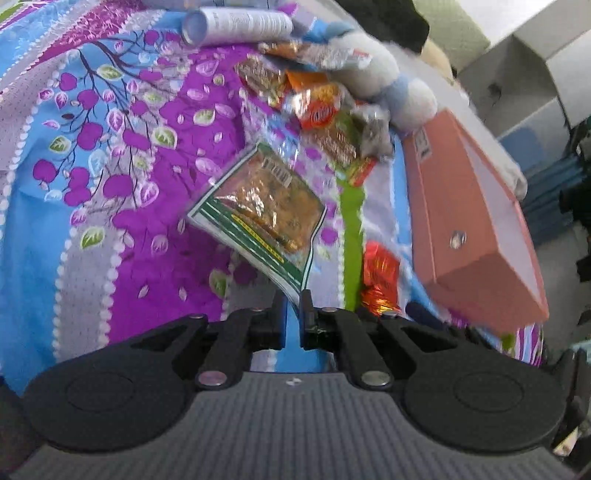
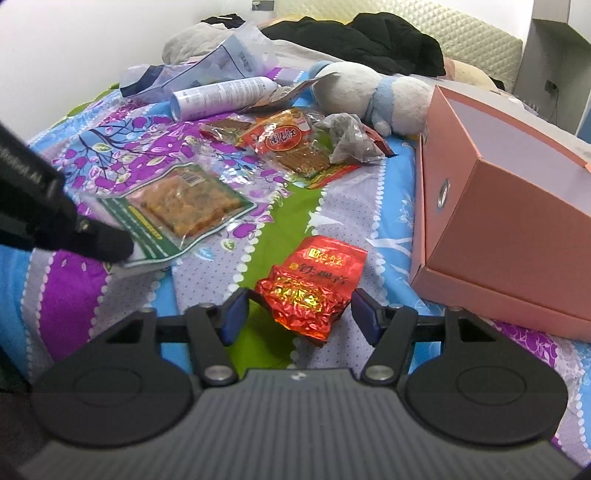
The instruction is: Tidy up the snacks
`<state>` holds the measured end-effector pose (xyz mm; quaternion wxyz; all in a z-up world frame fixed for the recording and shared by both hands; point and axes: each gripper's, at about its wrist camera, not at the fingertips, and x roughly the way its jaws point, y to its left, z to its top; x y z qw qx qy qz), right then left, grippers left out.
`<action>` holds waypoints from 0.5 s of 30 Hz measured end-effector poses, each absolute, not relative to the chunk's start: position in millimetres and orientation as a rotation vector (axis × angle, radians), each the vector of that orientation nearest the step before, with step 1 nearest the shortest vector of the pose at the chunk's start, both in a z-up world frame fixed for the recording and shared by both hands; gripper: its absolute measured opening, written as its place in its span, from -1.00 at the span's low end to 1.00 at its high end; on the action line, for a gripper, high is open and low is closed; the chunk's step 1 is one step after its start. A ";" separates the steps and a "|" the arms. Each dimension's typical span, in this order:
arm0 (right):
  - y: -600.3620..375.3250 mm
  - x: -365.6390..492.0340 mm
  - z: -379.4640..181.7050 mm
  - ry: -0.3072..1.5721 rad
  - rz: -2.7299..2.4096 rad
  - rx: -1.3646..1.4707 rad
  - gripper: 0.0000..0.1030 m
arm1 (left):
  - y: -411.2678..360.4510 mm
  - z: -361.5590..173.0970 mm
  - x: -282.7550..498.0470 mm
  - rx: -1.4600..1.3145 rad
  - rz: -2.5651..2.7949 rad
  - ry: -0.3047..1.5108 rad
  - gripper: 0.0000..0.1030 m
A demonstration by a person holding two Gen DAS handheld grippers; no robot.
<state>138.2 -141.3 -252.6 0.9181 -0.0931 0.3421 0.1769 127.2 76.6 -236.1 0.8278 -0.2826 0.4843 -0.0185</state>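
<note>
A green-edged clear packet of orange-brown snack (image 1: 258, 210) (image 2: 184, 199) hangs with one corner pinched in my left gripper (image 1: 293, 302), which is shut on it; the right wrist view shows that gripper (image 2: 107, 245) at the left, with the packet just over the bedspread. A red foil packet (image 2: 310, 288) (image 1: 380, 273) lies on the bed between the fingers of my right gripper (image 2: 300, 310). Those jaws stand open, with small gaps on both sides of the packet. An open pink cardboard box (image 2: 517, 240) (image 1: 472, 229) sits on the bed to the right.
A pile of other snack packets (image 2: 284, 140) (image 1: 321, 107) lies farther back. Behind it are a white-and-blue plush toy (image 2: 369, 92), a white spray can (image 2: 221, 96), a crumpled plastic bag (image 2: 221, 62) and black clothing (image 2: 369, 33). The flowered bedspread (image 2: 92, 288) covers the bed.
</note>
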 end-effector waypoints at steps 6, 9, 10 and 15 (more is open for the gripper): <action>-144.6 136.4 -251.8 0.707 0.370 -0.154 0.52 | 79.2 -224.8 116.8 -0.489 -0.035 1.072 0.48; -146.1 138.6 -252.6 0.725 0.359 -0.123 0.52 | 78.5 -216.4 117.9 -0.396 -0.041 1.064 0.65; -147.7 139.4 -252.7 0.732 0.353 -0.101 0.52 | 76.9 -213.9 120.7 -0.354 -0.049 1.054 0.67; -156.8 144.7 -251.2 0.750 0.351 0.025 0.52 | 72.1 -209.0 142.9 -0.240 -0.090 0.982 0.73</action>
